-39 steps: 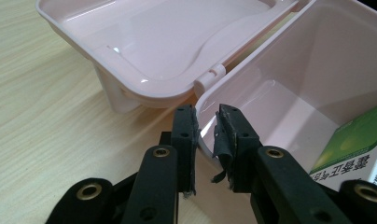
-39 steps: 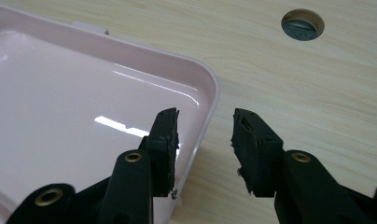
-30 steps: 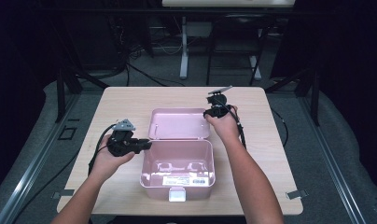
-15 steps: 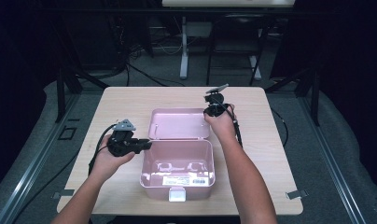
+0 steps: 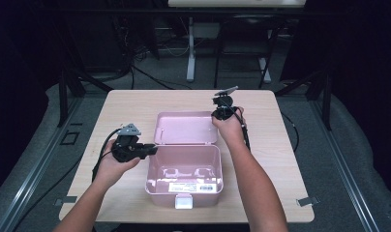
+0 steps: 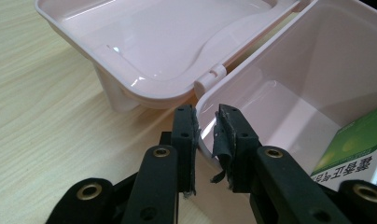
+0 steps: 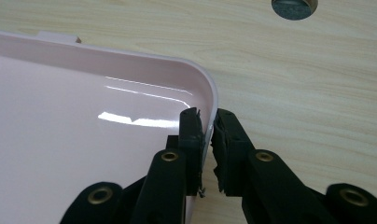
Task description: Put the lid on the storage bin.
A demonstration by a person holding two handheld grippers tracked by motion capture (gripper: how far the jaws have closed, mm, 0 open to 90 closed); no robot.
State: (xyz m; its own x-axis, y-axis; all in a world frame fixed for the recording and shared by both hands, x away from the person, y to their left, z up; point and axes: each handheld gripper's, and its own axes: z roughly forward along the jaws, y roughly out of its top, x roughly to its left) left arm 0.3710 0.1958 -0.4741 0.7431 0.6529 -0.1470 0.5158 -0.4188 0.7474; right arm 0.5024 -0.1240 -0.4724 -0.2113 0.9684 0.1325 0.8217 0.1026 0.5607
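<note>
A: Mid-tabletop, what's there?

B: Pink box [image 5: 184,166], lid [image 5: 186,128] flung open & lying flat behind the base, inside facing up. Base sits toward the near edge, white latch [image 5: 183,200] at its front, barcode label on the inner front wall.

A: Anything inside?

B: Green-and-white carton [image 6: 357,144], seen in the left gripper view, low at one end of the base. Rest of the floor looks bare.

A: Left tongs?

B: Left tongs [image 6: 207,133] clamped on the base's side wall near the hinge corner, one pad outside, one inside the rim. In the high view they [image 5: 152,151] sit at the box's left side.

A: Right tongs?

B: Right tongs [image 7: 206,135] pinch the lid's rim by its rounded corner; jaws have just been closing, rim between them, pads look pressed on it. High view puts them [image 5: 218,116] at the lid's far right corner, hand above.

A: Around it?

B: Light wood tabletop [image 5: 121,108], a round hole [image 7: 294,5] in it past the lid. Cables trail from both grippers; dark floor & frame legs beyond.
</note>
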